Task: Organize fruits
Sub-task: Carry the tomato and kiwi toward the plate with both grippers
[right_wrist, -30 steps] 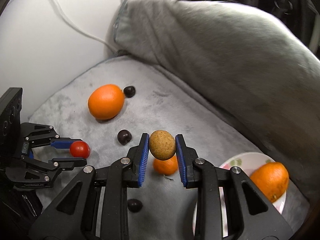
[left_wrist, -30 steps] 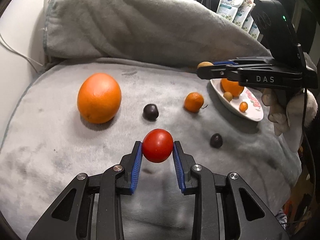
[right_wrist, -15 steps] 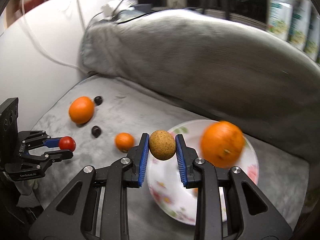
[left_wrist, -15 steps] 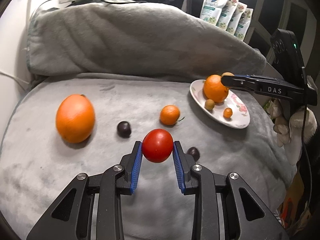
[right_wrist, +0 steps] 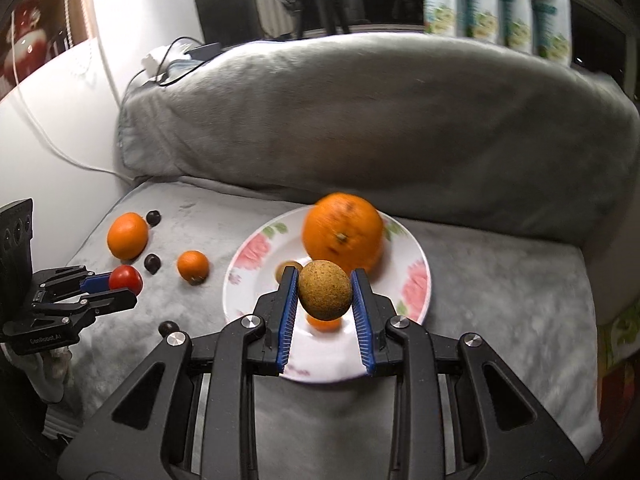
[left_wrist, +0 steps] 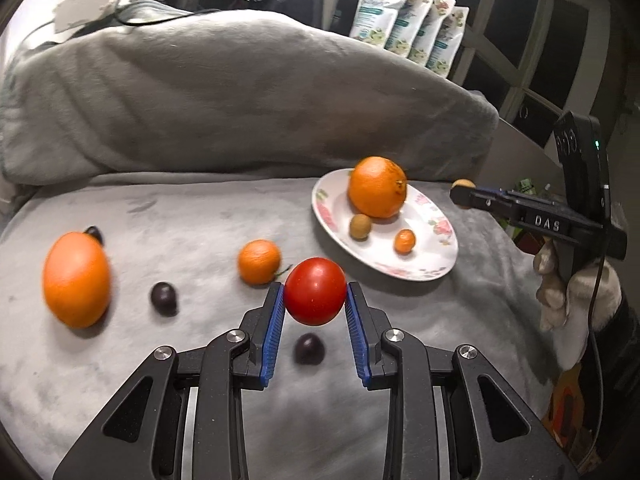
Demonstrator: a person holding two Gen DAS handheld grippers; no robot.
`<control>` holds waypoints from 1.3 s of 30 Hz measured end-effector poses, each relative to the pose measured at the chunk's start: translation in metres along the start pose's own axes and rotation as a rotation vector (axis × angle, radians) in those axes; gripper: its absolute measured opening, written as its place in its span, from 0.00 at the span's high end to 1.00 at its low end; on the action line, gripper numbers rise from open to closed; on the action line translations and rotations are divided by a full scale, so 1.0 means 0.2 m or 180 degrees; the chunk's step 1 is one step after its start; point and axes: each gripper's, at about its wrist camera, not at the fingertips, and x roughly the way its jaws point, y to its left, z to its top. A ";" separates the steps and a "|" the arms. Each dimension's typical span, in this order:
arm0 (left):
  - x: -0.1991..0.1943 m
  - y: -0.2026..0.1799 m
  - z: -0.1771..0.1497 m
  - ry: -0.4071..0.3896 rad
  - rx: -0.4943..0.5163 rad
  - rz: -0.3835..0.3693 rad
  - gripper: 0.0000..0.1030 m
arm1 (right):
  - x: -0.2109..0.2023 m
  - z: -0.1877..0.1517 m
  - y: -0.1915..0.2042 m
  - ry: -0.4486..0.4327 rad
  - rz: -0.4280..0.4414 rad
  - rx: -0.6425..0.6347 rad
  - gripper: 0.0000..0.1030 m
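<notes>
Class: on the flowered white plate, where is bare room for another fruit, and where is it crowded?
Bare room: the flowered white plate's left half, and its near-right part beside the pink flower. Crowded: the far side, filled by the large orange, and the middle, where a small brown fruit and a tiny orange fruit lie.
</notes>
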 end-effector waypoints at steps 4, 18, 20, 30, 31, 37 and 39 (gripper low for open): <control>0.03 -0.04 0.03 0.0013 0.0028 -0.0062 0.72 | -0.02 -0.05 -0.05 -0.0001 -0.0042 0.0075 0.73; 0.19 -0.17 0.11 0.0086 0.0221 -0.0135 0.72 | 0.03 -0.14 -0.08 0.0090 -0.0103 0.0149 0.73; 0.21 -0.19 0.11 0.0105 0.0243 -0.0155 0.72 | 0.04 -0.14 -0.09 0.0102 -0.0113 0.0147 0.73; 0.29 -0.24 0.12 0.0194 0.0322 -0.0160 0.72 | 0.10 -0.14 -0.13 0.0158 -0.0103 0.0148 0.73; 0.30 -0.24 0.12 0.0199 0.0323 -0.0158 0.72 | 0.10 -0.14 -0.13 0.0156 -0.0097 0.0153 0.73; 0.31 -0.26 0.13 0.0207 0.0358 -0.0152 0.72 | 0.11 -0.14 -0.13 0.0144 -0.0089 0.0151 0.73; 0.31 -0.26 0.13 0.0207 0.0358 -0.0149 0.72 | 0.11 -0.13 -0.13 0.0141 -0.0084 0.0145 0.73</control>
